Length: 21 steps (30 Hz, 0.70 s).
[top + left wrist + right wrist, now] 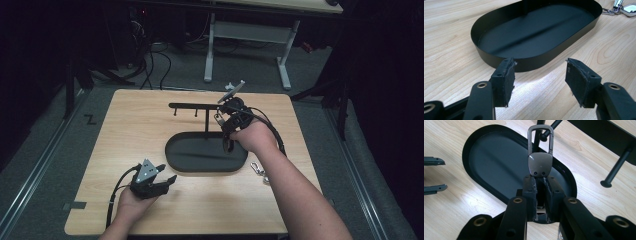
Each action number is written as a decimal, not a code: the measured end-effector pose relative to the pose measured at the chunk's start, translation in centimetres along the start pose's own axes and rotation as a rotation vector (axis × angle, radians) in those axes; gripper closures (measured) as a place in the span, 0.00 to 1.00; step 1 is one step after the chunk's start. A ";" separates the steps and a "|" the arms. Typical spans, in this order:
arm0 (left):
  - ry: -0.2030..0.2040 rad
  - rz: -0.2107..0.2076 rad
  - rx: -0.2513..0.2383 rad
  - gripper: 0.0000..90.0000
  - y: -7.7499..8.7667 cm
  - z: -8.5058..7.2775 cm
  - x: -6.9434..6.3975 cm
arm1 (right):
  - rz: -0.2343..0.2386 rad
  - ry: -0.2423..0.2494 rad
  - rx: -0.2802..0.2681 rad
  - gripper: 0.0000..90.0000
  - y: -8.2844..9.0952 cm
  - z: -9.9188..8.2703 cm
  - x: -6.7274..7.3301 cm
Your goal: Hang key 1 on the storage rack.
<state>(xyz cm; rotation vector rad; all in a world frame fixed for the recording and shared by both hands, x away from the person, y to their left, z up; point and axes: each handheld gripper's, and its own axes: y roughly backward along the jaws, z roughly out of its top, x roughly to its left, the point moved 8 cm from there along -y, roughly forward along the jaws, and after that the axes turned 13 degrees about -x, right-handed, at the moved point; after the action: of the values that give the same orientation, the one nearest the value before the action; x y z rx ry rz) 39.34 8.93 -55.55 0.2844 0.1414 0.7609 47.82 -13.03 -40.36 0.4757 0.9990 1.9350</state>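
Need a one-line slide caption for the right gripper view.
Right gripper shut on a metal key clip, its loop at a peg of the black stand, above the oval tray.

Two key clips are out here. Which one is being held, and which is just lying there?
The held key clip is pinched in the right gripper beside the rack's pegs. The other key clip lies loose on the table, right of the tray.

One black oval tray (175, 152); one black rack (190, 106) rising from it — three pegs counted on its bar; two key clips — one carabiner clip (540, 157) at the rack, one key ring (260, 170) on the table (125, 125); two grippers.
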 end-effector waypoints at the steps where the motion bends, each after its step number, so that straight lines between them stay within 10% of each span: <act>1: 0.001 0.000 -0.001 0.45 0.0 0.0 0.0 | -0.004 0.004 -0.002 0.89 -0.1 0.0 0.0; 21: -0.005 -0.004 0.008 0.45 0.0 -0.1 0.0 | -0.038 -0.022 -0.002 0.89 -2.0 0.4 -0.5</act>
<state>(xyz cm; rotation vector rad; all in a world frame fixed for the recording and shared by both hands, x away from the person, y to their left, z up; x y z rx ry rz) 39.33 8.93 -55.65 0.2936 0.1409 0.7553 49.44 -12.73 -41.69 0.4727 0.9846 1.8933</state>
